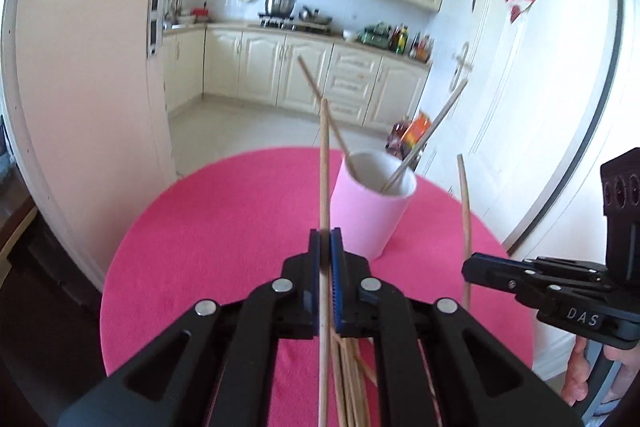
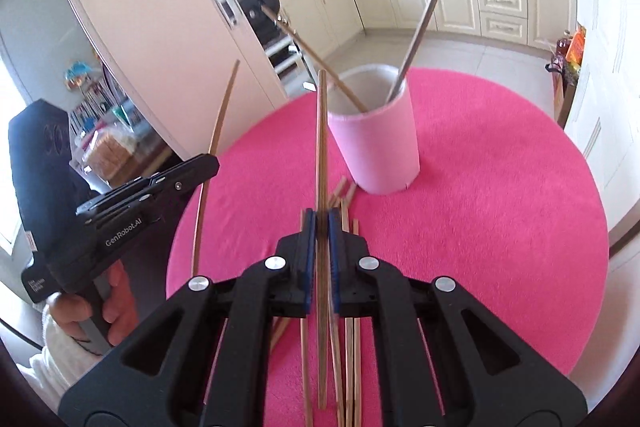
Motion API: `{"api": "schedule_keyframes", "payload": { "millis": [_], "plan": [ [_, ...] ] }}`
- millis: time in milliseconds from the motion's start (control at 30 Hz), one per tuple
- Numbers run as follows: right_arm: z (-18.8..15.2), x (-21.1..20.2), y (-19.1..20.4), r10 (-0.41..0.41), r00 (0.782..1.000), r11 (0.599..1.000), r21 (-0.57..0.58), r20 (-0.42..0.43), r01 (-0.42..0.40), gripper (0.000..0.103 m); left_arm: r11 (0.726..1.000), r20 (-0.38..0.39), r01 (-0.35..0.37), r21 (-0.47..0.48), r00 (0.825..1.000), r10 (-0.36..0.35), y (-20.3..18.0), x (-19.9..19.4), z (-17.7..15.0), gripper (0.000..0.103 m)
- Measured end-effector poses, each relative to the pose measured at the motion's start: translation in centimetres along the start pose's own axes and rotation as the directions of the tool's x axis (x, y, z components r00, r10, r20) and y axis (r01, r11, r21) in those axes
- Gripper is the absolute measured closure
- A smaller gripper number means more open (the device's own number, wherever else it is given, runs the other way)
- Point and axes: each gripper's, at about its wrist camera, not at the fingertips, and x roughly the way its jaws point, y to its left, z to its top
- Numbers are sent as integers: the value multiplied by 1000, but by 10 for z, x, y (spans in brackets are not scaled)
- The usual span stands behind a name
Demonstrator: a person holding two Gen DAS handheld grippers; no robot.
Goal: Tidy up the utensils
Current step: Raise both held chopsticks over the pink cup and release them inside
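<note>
"DAS" on right gripper (image 1: 466, 269), "GenRobot.AI" on left gripper (image 2: 214, 163), both jaws clamping chopsticks (image 1: 324, 163)

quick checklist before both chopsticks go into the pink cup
1. Left gripper shut on a chopstick: ok.
2. Right gripper shut on its chopstick: ok.
3. Pink cup upright on the pink table cover: ok.
4. Room in the cup: ok, only two chopsticks lean inside, and the mouth is mostly free.
5. Held sticks clear of the loose chopsticks on the cover: cannot tell, the lower ends are hidden behind the jaws.
6. Grippers apart from each other: ok, a clear gap shows in both views.
</note>
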Motion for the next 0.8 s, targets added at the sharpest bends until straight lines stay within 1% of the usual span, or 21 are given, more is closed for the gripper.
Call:
{"api": "schedule_keyframes", "payload": {
  "millis": [67,133,200,267,367,433,533,667,733,800],
  "plan": [
    [6,-8,2,19,999,1000,5,45,-19,96,999,78,42,7,996,-43,-5,-7,8,98],
    [13,-17,2,26,995,1000,2,94,-26,96,997,166,71,22,983,-74,-9,-12,15,98],
    [19,-23,4,29,988,1000,0,150,-29,96,996,243,77,34,966,-83,-17,-14,20,98],
    [25,-31,3,32,978,999,-2,205,-33,96,995,310,84,46,946,-94,-23,-14,27,98],
    [35,-44,6,4,953,1000,-17,303,1,96,996,401,71,53,912,-86,-33,-10,38,98],
    [43,-51,6,12,933,1000,-20,360,-6,96,997,446,65,52,891,-81,-38,-4,48,98],
    [57,-61,7,-1,897,999,-36,442,18,97,997,498,48,52,864,-68,-49,3,63,98],
    [74,-67,4,-21,852,998,-42,524,51,96,999,534,24,48,845,-46,-61,21,79,98],
    [80,-66,2,-37,836,997,-43,548,72,96,999,543,26,43,839,-45,-62,30,83,98],
    [81,-64,2,-46,819,995,-48,572,90,97,999,545,32,36,837,-47,-64,42,90,98]
  ]
}}
